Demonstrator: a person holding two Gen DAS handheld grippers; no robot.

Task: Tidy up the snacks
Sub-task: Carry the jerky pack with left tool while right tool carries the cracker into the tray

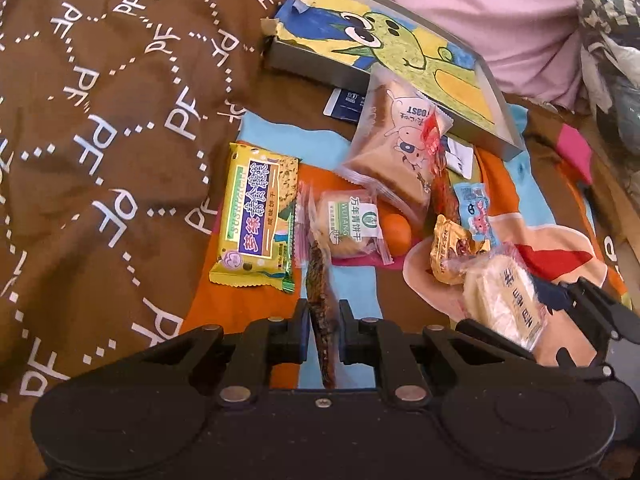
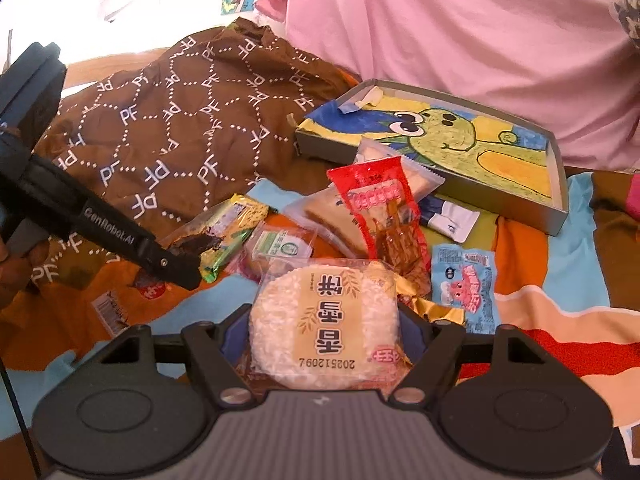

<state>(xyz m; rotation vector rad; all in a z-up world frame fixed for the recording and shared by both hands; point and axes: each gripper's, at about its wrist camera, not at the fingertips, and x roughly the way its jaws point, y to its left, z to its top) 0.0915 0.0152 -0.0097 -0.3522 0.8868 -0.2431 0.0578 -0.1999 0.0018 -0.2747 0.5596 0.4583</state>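
The left tongs [image 1: 324,332] are clamped narrowly on a dark snack strip [image 1: 322,312]. The right tongs [image 2: 324,336] grip a rice cracker [image 2: 324,320], spread wider. Fingers [image 2: 18,264] hold the left tool's handle.

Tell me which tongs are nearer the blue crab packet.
Right. The right tongs, shut on the rice cake, sit just beside the blue crab packet; the left tongs are farther left.
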